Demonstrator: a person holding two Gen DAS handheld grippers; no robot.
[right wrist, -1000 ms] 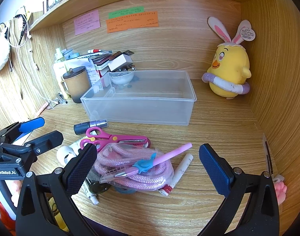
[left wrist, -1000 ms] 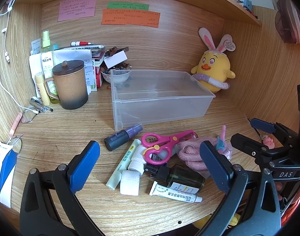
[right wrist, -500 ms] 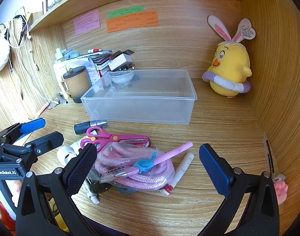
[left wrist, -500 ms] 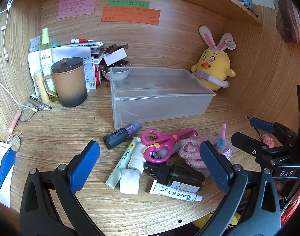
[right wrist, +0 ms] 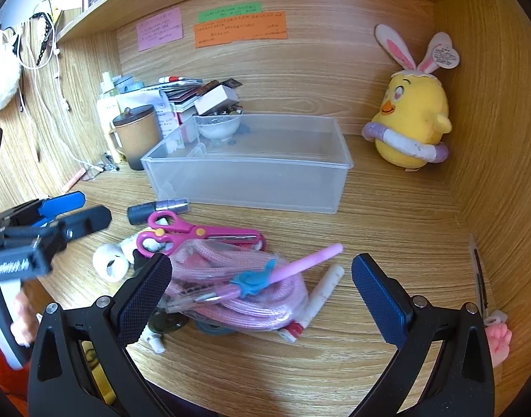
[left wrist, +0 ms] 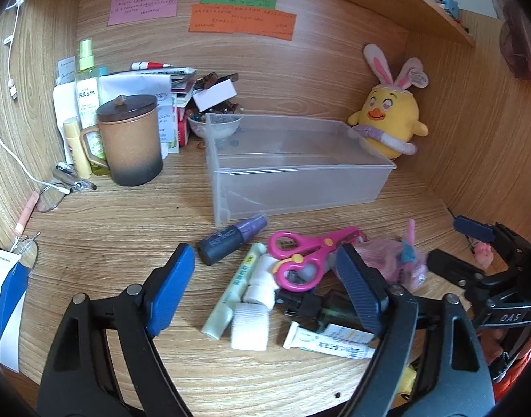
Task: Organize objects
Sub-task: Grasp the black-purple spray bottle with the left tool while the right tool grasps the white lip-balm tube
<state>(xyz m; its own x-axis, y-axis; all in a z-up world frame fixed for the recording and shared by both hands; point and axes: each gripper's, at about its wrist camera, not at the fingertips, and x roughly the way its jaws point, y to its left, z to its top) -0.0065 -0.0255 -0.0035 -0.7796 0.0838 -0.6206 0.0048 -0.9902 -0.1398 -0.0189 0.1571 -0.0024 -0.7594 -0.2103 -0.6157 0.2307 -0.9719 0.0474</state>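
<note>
**Both grippers wide open over a heap of small things in front of the clear bin**

The clear plastic bin (right wrist: 246,168) stands empty on the desk (right wrist: 387,243), and everything to be sorted lies in a loose pile just in front of it. The left gripper (left wrist: 268,288) hangs released above the pile's left part, holding nothing. The right gripper (right wrist: 262,299) is likewise spread apart and empty, over the pile's right part.

Nearest the bin's front wall lies a dark bottle with a purple cap (left wrist: 230,238). Beside it, the pink scissors (right wrist: 192,231) rest partly on a bagged coil of pink cord (right wrist: 241,292), with a pink pen (right wrist: 293,267) lying across the bag.

Handling, as a judgement:
- The bagged cord looks light and soft; the film is probably slippery, so a pinch across the bulk of the coil should hold better than one on loose film. The pen would likely roll off when the bag lifts.
- The scissors are stiff and flat; the closed blades or the handle neck offer the surest hold.
- The bottle is round and may roll; grip across its middle.
</note>
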